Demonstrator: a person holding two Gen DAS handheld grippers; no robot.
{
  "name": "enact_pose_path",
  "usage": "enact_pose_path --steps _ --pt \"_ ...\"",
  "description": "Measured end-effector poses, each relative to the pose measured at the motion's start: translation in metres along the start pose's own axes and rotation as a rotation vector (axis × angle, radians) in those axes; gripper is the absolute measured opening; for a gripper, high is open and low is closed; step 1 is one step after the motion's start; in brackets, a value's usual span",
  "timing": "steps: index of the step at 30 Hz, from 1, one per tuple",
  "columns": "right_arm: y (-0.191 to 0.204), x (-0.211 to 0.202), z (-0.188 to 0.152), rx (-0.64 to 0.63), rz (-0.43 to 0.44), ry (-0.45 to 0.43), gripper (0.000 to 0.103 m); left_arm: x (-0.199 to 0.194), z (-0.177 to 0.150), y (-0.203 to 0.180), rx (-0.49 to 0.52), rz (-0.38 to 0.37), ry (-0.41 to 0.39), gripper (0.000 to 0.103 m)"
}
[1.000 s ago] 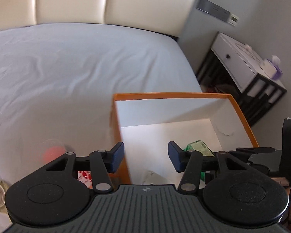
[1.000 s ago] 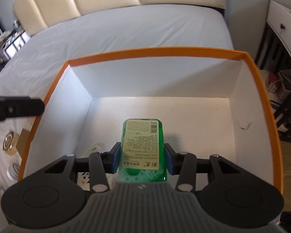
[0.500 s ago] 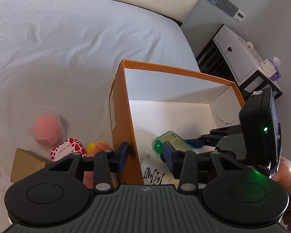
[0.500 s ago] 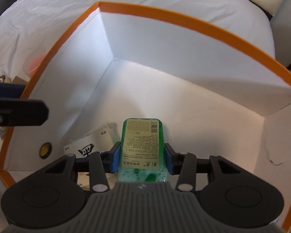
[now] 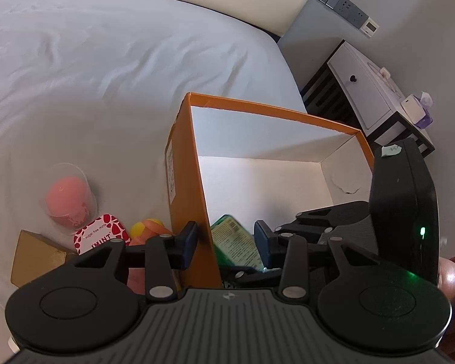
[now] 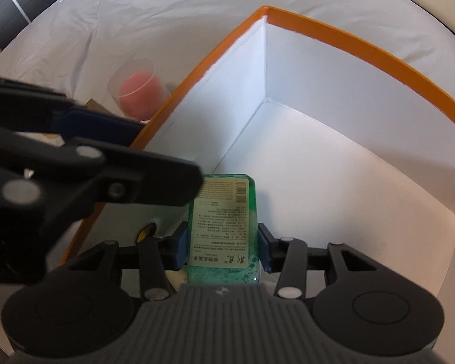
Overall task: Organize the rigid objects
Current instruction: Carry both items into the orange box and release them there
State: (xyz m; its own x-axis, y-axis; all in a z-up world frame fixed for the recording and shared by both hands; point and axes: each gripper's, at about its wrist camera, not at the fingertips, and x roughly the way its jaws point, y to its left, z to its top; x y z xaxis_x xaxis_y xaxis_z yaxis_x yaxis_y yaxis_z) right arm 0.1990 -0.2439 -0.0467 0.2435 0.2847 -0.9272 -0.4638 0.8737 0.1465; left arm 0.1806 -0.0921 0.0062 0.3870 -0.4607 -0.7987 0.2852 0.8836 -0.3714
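Now the right gripper (image 6: 223,247) is clamped on the green bottle (image 6: 223,227), blue pads pressed to both its sides, label up, holding it inside the orange box (image 6: 364,51) near the left wall. The bottle's base points toward the far corner. The left gripper (image 5: 226,241) is spread wide with nothing between its fingers, straddling the box's left wall: one finger outside, one inside beside the bottle. The box sits on the bed (image 5: 106,75) near its right edge. Outside, by the box's left wall, lie a pink ball in a clear cup (image 5: 68,197), a red-and-white mint tin (image 5: 98,235), a yellow-orange toy (image 5: 147,227) and a brown carton (image 5: 35,256).
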Motion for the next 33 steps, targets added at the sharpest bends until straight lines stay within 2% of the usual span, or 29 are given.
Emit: enact_pose_path --steps 6,12,15,19,20,21,23,26,28,30,32,33 --pt "-0.030 -0.003 0.001 0.071 -0.084 0.000 0.045 0.001 0.000 0.000 -0.007 0.000 -0.006 0.046" --pt "-0.032 0.001 0.008 0.060 -0.102 -0.026 0.045 -0.002 0.003 0.003 -0.032 -0.011 -0.023 0.043" --pt "-0.037 0.004 0.020 0.126 -0.119 -0.037 0.046 -0.009 0.007 0.007 -0.051 0.011 -0.060 0.040" --pt "-0.059 0.011 0.027 0.332 -0.012 -0.030 0.046 -0.014 0.011 0.017 -0.099 0.000 -0.079 0.040" --pt "-0.063 0.013 0.027 0.365 0.016 -0.027 0.049 -0.014 0.012 0.018 -0.100 0.005 -0.082 0.040" --pt "-0.065 0.015 0.027 0.388 0.038 -0.026 0.054 -0.014 0.012 0.019 -0.101 0.005 -0.081 0.040" --pt "-0.062 0.019 0.034 0.410 0.078 -0.042 0.056 -0.014 0.012 0.020 -0.104 0.011 -0.085 0.039" --pt "-0.058 0.016 0.035 0.403 0.085 -0.048 0.055 -0.014 0.012 0.022 -0.114 -0.004 -0.081 0.039" --pt "-0.060 0.016 0.035 0.414 0.098 -0.047 0.053 -0.014 0.012 0.024 -0.117 -0.017 -0.078 0.039" --pt "-0.066 0.023 0.038 0.435 0.097 -0.048 0.044 -0.014 0.010 0.024 -0.114 -0.022 -0.078 0.039" --pt "-0.069 0.024 0.036 0.463 0.121 -0.053 0.042 -0.014 0.009 0.023 -0.110 -0.026 -0.077 0.038" --pt "-0.068 0.022 0.033 0.470 0.142 -0.057 0.035 -0.014 0.009 0.022 -0.108 -0.019 -0.079 0.038"
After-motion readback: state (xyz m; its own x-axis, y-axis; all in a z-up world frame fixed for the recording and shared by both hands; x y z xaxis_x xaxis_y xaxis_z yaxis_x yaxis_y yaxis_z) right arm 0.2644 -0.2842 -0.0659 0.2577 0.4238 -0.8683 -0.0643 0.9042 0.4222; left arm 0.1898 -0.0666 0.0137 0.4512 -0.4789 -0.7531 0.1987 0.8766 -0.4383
